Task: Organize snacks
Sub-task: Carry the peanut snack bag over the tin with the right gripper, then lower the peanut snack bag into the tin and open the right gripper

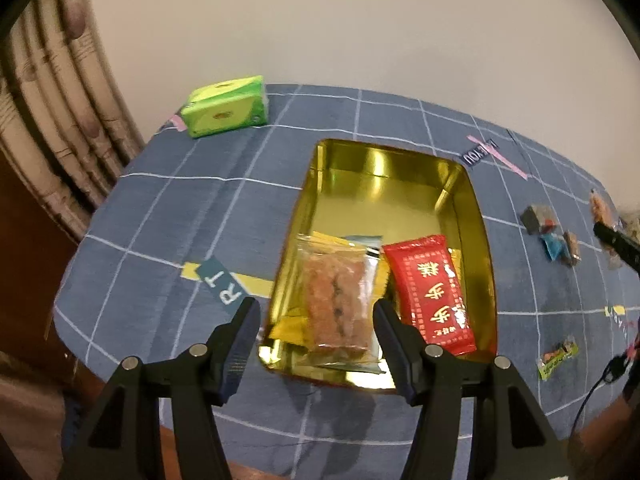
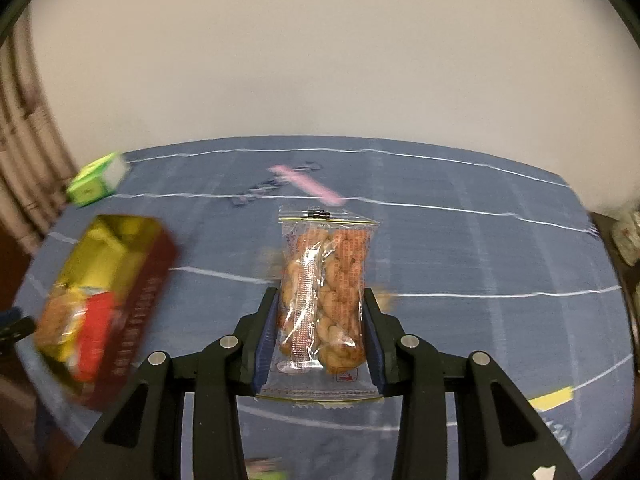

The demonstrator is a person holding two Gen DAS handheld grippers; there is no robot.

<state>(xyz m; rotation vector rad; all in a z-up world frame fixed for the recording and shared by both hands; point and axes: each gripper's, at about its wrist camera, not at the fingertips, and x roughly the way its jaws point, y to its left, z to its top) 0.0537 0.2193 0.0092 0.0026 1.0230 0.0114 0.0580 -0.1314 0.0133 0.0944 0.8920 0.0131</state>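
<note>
Right tongs [image 2: 320, 336] clamped on a clear packet of twisted fried snack [image 2: 324, 296], held by its long sides, sealed ends sticking out fore and aft. Packet is off the desk [image 2: 480, 240]. Film is slick and the grip bites mostly on air-filled wrap; a jolt could let it slide out through the pads. Background is smeared with motion, so a fast swing is the likely cause.

Left tongs [image 1: 316, 320] stand apart, nothing between the pads, hovering over the near end of the gold tin [image 1: 476, 216]. Below them in the tin: a clear packet of brown cake [image 1: 336, 308] lying on yellow packets [image 1: 286, 330], and a red packet [image 1: 434, 292] beside it. Near end is already crowded; far end is bare.

Risks, as I judge them:
- Both tongs meeting over the tin if the left pair does not clear out.
- A drop on the near pile could leave the packet propped on the rim or sliding out onto the cloth.
- Tin is light and stands on cloth; a knock on its wall would shove it.

Further out, loose small sweets [image 1: 554, 236] and one green-wrapped sweet [image 1: 558, 356] are not yet gathered. A sweep across could scatter them. Green box [image 1: 224, 106] at the far corner, well apart from all.
</note>
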